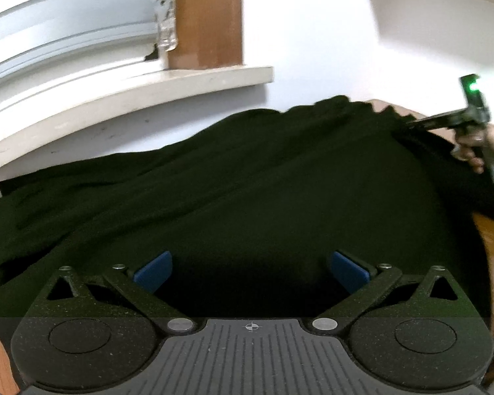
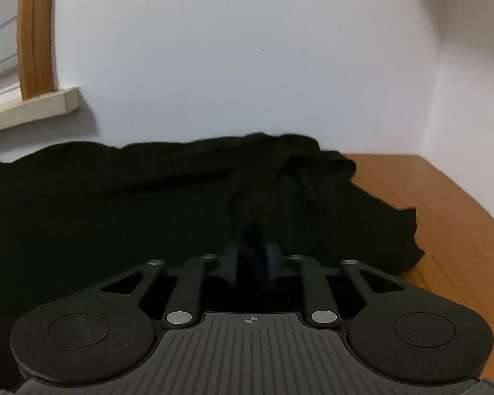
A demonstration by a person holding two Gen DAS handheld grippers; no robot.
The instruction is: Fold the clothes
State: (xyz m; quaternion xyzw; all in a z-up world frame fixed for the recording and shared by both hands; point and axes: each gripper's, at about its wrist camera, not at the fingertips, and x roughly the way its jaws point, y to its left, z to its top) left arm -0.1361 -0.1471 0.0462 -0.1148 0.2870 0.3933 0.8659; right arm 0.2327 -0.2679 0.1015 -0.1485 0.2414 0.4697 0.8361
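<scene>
Black garment [image 1: 247, 181] lay spread across the wooden worktop [image 2: 444, 204], far edge against the white wall [image 2: 230, 65], below the sill [image 1: 148, 89]. Left gripper [image 1: 252, 271] hovered over the garment's near part, blue pads [image 1: 153, 271] spread wide with only dark cloth showing between them; touching the cloth or not, could not tell. Right gripper [image 2: 252, 263] pinched a bunched fold of the garment, pads [image 2: 271, 258] pressed close on the cloth, with creases running away from the grasp toward the wall. Seen from the left wrist view, the right gripper [image 1: 411, 121] met the garment's far right edge, held by a hand [image 1: 474, 148], a green light glowing on its body. Right of the garment, bare worktop reached to the corner of the wall; garment's right edge lay rumpled there. Wooden window frame [image 1: 207, 16] stood above the sill, left of the garment's middle.
</scene>
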